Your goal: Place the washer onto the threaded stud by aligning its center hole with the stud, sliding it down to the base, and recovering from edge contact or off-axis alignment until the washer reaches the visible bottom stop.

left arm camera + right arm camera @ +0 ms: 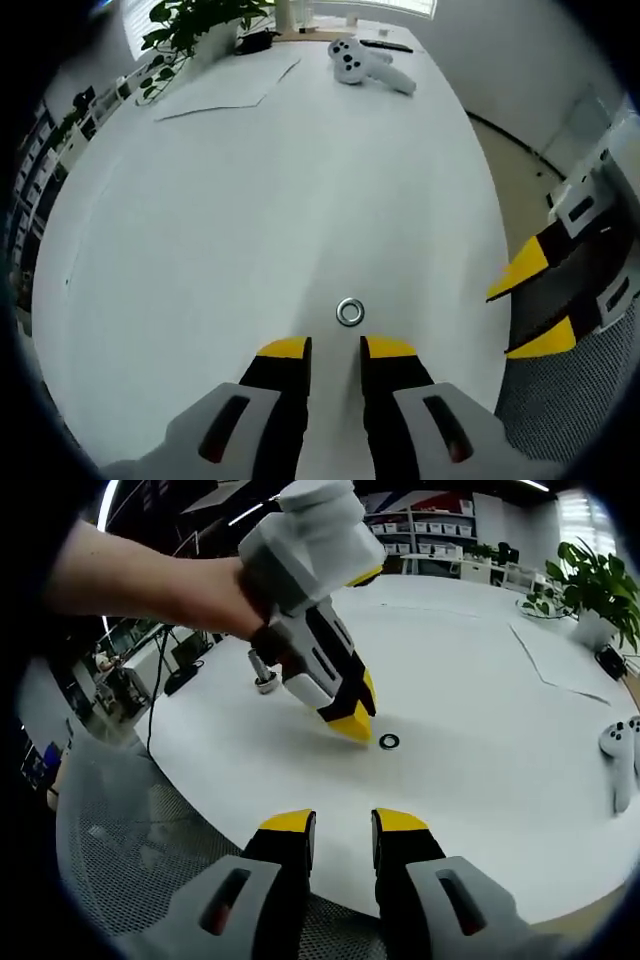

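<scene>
Lying flat on white table (200,250), washer (349,312), left gripper (336,348) just beside

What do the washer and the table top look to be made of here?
Washer: likely bare metal, a silvery ring with bright glints in the left gripper view; it reads dark in the right gripper view, so the finish is uncertain. Table top: smooth white matte surface, perhaps laminate or painted board; the exact material isn't visible.

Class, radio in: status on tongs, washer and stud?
Both tongs open, empty. Left tongs beside washer, flat on table. Stud upright behind, path clear.
</scene>
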The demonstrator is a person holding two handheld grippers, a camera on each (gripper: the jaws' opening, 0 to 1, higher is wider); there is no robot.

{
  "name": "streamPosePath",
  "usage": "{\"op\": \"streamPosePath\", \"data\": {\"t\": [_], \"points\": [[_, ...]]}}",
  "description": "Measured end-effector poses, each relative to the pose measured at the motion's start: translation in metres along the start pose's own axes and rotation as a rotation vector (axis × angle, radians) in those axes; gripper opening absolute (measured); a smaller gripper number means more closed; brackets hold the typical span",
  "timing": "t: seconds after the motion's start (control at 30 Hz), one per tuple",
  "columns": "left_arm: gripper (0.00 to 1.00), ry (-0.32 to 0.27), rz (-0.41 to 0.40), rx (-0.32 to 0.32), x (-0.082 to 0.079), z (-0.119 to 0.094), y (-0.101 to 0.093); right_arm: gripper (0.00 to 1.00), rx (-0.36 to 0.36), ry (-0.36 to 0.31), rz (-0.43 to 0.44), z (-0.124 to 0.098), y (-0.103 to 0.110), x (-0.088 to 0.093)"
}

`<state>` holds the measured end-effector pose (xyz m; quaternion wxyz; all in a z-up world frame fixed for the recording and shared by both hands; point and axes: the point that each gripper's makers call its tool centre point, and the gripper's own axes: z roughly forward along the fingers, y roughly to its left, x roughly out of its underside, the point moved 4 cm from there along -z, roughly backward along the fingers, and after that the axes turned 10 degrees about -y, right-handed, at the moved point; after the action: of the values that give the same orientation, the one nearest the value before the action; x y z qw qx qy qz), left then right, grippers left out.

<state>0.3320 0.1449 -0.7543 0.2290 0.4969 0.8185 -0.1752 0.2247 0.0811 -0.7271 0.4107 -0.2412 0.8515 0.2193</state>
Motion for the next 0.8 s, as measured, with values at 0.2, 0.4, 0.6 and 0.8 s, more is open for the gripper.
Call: {"op": "streamPosePath", "data": {"t": [0.2, 0.4, 0.6, 0.8], "points": [[0.17, -0.040, 0.080, -0.009, -0.011, 0.008, -0.008, 0.26, -0.002, 0.001, 0.002, 0.000, 0.000, 0.000], [0.15, -0.018, 0.104, 0.004, -0.009, 0.010, -0.009, 0.25, 0.000, -0.002, 0.004, -0.001, 0.001, 0.000], [0.11, 0.002, 0.199, 0.022, -0.009, 0.010, -0.012, 0.25, -0.002, -0.002, 0.005, -0.001, 0.001, -0.001], [0.10, 0.002, 0.194, 0.031, -0.009, 0.011, -0.010, 0.25, -0.003, 0.001, 0.004, -0.001, 0.001, 0.000]]}}
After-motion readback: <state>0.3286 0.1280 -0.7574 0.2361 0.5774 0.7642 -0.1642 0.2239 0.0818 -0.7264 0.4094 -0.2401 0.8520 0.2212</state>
